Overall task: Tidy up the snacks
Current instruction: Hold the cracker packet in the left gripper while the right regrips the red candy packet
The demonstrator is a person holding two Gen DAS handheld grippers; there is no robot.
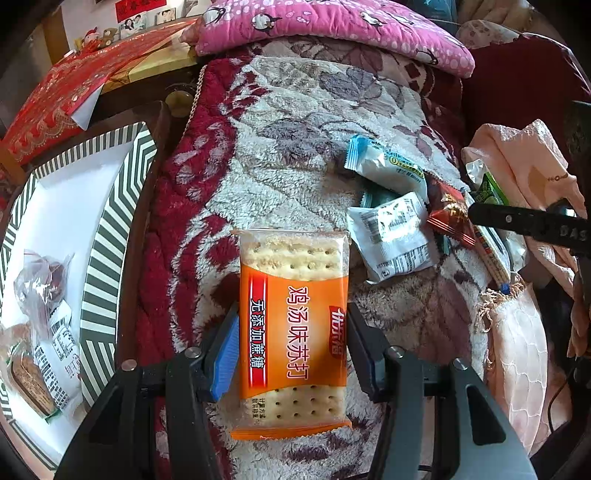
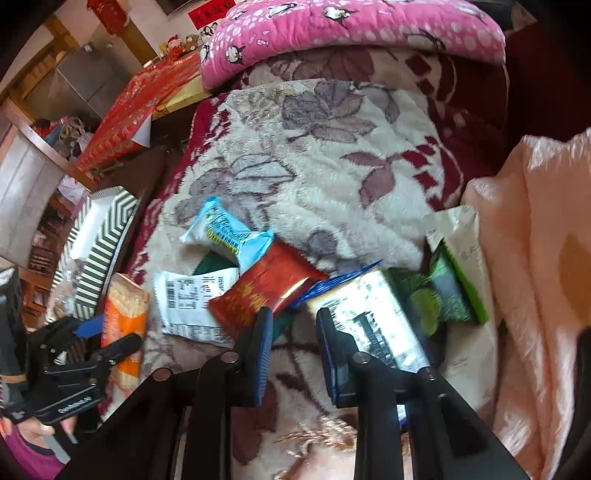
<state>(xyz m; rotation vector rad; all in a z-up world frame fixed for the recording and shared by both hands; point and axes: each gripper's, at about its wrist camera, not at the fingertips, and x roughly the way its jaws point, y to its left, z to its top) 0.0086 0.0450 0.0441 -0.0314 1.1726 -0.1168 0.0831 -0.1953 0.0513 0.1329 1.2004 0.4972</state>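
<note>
My left gripper (image 1: 291, 354) points steeply down at the fleece blanket (image 1: 295, 122) and has the orange cracker packet (image 1: 293, 332) pinched across its width, blue pads against both long edges; the packet's clear top end with crackers showing projects past the fingertips. Same grip is visible at the lower left of the right wrist view, where the cracker packet stands nearly on edge in the jaws. My right gripper (image 2: 295, 321) has its jaws drawn in to a narrow gap with nothing between the pads; I see only blanket there. Its tips sit at the near edge of the loose snack pile: the red wrapper (image 2: 267, 291) touches the left finger from behind, and a white packet with black print (image 2: 369, 314) lies along the right finger, blurred. Remaining pile, all on the blanket: blue-and-white packet (image 2: 225, 232) at the far side, white barcode packet (image 2: 188, 299) to the left and partly under the red one, green packet (image 2: 447, 291) to the right against the peach cloth (image 2: 535, 258). The striped box (image 1: 107, 240) sits to the left beside the bed; on its white floor lie a few wrapped snacks (image 1: 44, 325). A pink penguin-print quilt (image 1: 332, 29) lies across the far end of the blanket.
</note>
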